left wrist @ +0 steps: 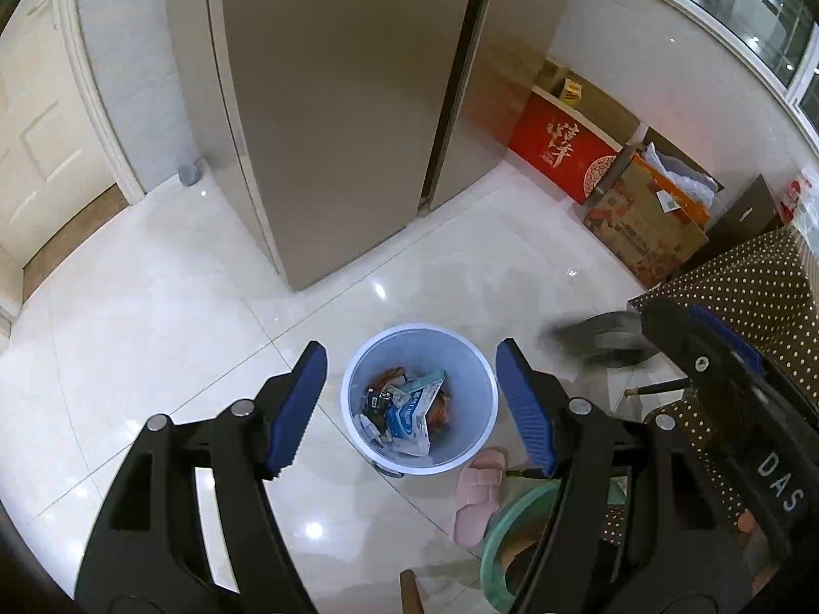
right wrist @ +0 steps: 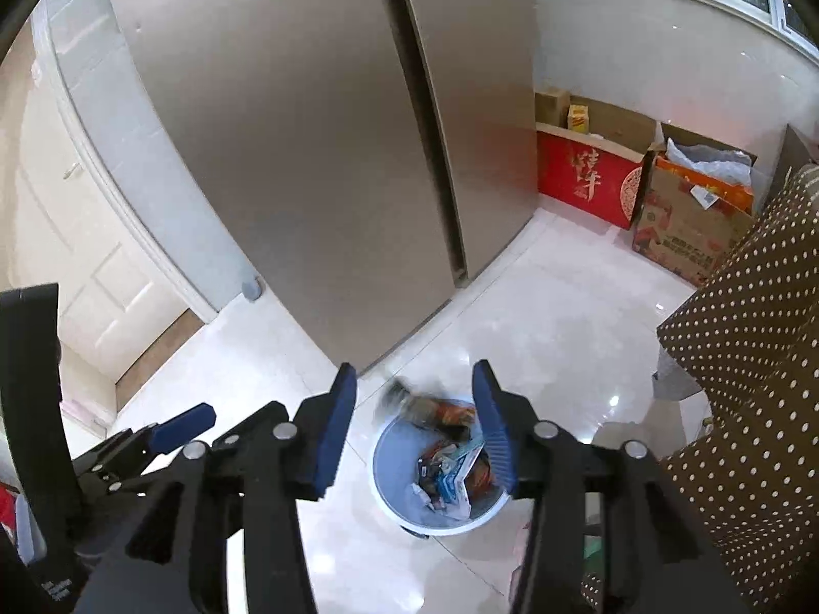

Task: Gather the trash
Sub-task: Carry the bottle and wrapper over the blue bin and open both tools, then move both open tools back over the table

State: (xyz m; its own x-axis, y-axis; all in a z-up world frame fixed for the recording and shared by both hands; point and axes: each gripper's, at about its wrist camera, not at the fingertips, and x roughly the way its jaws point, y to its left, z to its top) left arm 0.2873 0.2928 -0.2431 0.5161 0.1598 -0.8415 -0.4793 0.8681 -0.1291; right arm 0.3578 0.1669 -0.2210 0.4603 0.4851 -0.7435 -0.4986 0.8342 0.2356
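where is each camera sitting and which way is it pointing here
Left wrist: on the left gripper, looking down along its open blue-padded fingers at the trash bin on the floor; the right gripper shows at the right edge.
Right wrist: on the right gripper, also angled down at the trash bin, with a blurred piece of trash at its rim; the left gripper shows lower left.
Shared: bin, fridge, red box, polka-dot cloth.
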